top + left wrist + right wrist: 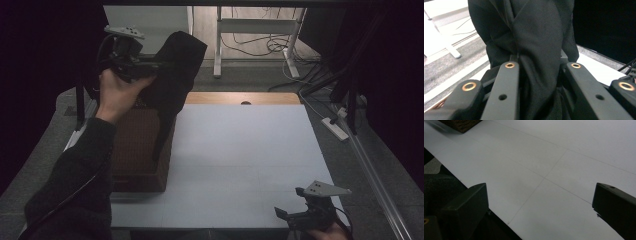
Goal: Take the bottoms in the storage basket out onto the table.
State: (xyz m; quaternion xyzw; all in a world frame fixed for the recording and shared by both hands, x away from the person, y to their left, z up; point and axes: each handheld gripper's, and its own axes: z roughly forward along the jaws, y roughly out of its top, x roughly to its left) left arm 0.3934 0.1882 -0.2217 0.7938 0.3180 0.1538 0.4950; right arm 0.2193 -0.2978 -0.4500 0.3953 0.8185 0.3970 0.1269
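Left tongs [150, 65] held high over the far left of the bench [240, 165], above the brown woven box [137, 150] standing at the bench's left edge. Tongs pinching a black cloth [175, 75]; in the left gripper view the fabric [531, 37] was bunched tight between the two jaws and rose past them. From the high view, the cloth hung from the tongs in a dark fold, its lower end tapering to a narrow tail that dropped toward the box's right rim; whether the tail touched the box could not be told. Left hand [117, 92] wrapped around the gripper body, dark sleeve [75, 185] running down to the near left corner.

Right tongs [290, 214] low at the near right corner of the bench, well apart from the cloth. Jaws spread wide, nothing between them; the right gripper view looked across the bare white bench top [554, 170] with a corner of the woven box [461, 124] at the far left.
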